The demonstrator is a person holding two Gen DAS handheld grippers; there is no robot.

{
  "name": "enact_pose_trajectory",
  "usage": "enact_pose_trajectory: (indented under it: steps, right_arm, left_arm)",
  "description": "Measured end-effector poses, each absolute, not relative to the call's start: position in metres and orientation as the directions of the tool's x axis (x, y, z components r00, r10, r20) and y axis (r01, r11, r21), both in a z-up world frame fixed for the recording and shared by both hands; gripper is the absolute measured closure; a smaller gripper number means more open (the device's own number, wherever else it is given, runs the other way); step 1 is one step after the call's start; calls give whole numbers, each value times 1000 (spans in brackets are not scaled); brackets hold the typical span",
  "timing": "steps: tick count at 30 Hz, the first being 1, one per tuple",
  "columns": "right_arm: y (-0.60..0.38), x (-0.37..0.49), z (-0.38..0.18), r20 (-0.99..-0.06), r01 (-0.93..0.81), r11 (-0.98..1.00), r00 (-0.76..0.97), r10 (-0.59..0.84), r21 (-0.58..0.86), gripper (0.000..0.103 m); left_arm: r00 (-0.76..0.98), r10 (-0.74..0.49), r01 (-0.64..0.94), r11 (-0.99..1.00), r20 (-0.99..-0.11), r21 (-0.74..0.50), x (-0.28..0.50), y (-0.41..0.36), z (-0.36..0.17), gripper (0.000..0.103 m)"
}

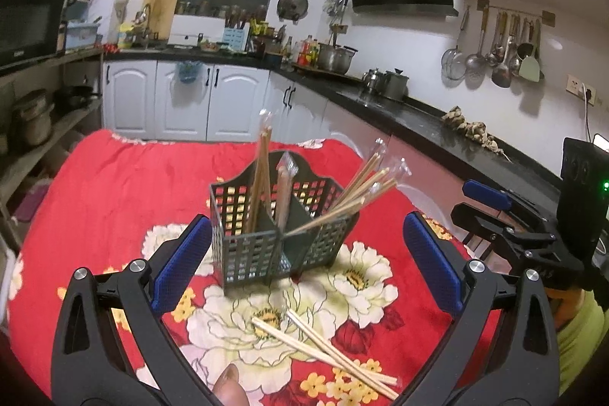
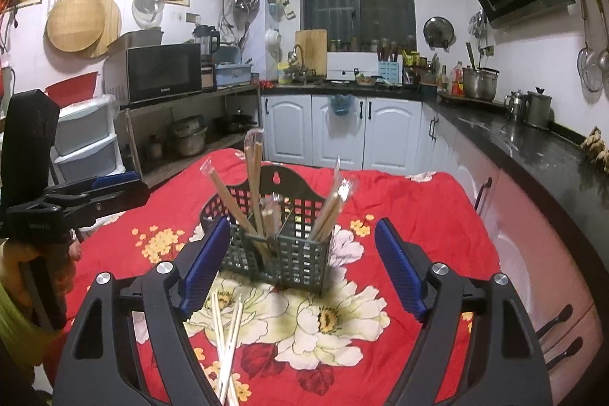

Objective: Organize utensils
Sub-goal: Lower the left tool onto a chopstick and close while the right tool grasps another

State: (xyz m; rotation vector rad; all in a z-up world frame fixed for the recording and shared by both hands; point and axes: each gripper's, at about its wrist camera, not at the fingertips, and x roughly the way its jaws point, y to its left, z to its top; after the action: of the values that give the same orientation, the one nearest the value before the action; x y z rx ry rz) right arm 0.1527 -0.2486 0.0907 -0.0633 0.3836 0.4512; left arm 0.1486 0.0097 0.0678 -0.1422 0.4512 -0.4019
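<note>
while both tongs hang above the red flowered cloth (image 1: 114,185), neither one grips anything. the left gripper (image 1: 304,261) has its blue pads (image 1: 182,261) spread wide, and the right gripper (image 2: 300,265) is spread wide too, with nothing between its fingers. a dark slotted basket (image 1: 262,250) stands upright on the cloth, just ahead of both grippers. wrapped chopsticks (image 1: 262,174) stand in its left compartments, and another bunch (image 1: 361,189) leans out to the right from the right one. loose chopsticks (image 1: 327,352) lie crossed on the white flower print, near the basket and apart from it. in the right wrist view those same sticks (image 2: 228,349) lie just under the left finger of that gripper. a black counter (image 1: 418,117) runs along the right wall.
</note>
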Motion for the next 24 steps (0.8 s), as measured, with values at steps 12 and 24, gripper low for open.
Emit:
enact_pose_trajectory:
  steps: [12, 24]
  right_arm:
    - [-239, 148, 60, -442, -453, 891, 791, 423, 42, 27]
    - [-212, 158, 26, -545, -511, 858, 708, 449, 43, 28]
  left_arm:
    - [794, -379, 293, 924, -475, -247, 153, 21, 33, 10]
    - [733, -337, 205, 938, -591, -281, 167, 39, -9, 11]
